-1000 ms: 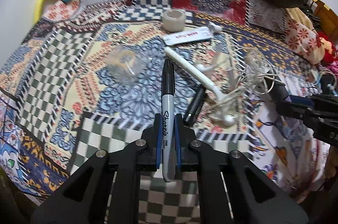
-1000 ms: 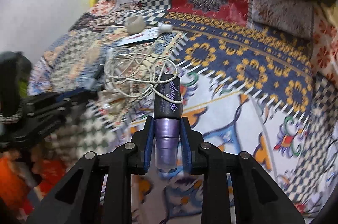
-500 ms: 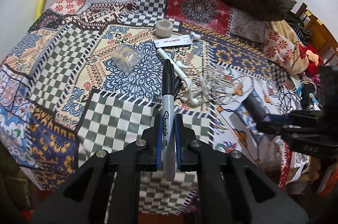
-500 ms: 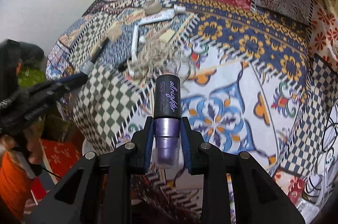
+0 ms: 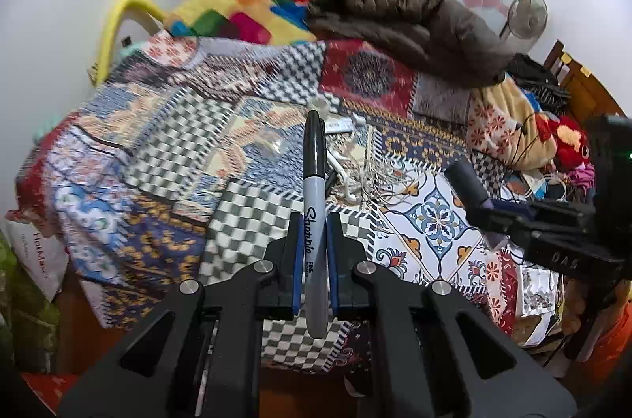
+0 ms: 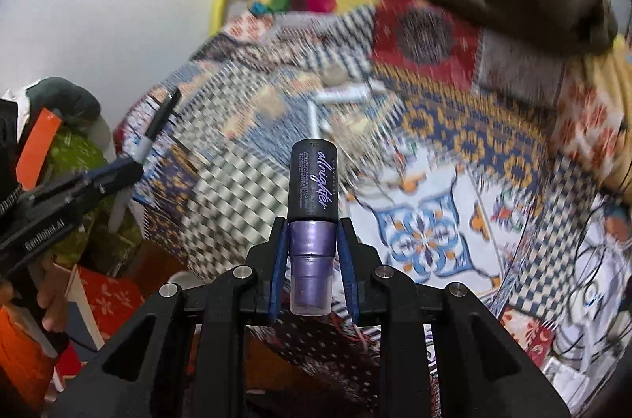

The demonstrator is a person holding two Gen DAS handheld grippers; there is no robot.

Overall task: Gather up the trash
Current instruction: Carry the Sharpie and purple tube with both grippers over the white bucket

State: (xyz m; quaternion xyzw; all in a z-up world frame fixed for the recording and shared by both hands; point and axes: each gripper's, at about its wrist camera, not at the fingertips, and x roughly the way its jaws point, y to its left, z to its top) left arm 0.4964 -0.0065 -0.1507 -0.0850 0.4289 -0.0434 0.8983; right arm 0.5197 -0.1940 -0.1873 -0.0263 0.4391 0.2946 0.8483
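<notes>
A black-capped Sharpie marker [image 5: 315, 209] stands clamped between the blue pads of the left gripper [image 5: 315, 244], its fingers [image 5: 295, 252] drawn almost together on the grey barrel, cap pointing away over the bed. In the other hand, a dark spray bottle [image 6: 313, 216] lettered "allnighter" is pinched at its purple collar by the right gripper [image 6: 313, 252], whose fingers [image 6: 278, 260] stand only as far apart as the bottle is wide. Both items hang in the air, clear of the patchwork quilt [image 5: 252, 216] below. On the quilt lie a tangle of pale cords [image 5: 367, 169], a white tube [image 5: 341, 124] and a crumpled clear wrapper [image 5: 274, 141]; a brown jacket [image 5: 410, 19] and a bright multicoloured blanket [image 5: 241, 7] are heaped at the far end. Seen from the right wrist, the left gripper [image 6: 130, 165] carries the marker [image 6: 156, 130] beside the bed's near corner, a hand [image 6: 47, 299] gripping its handle.
</notes>
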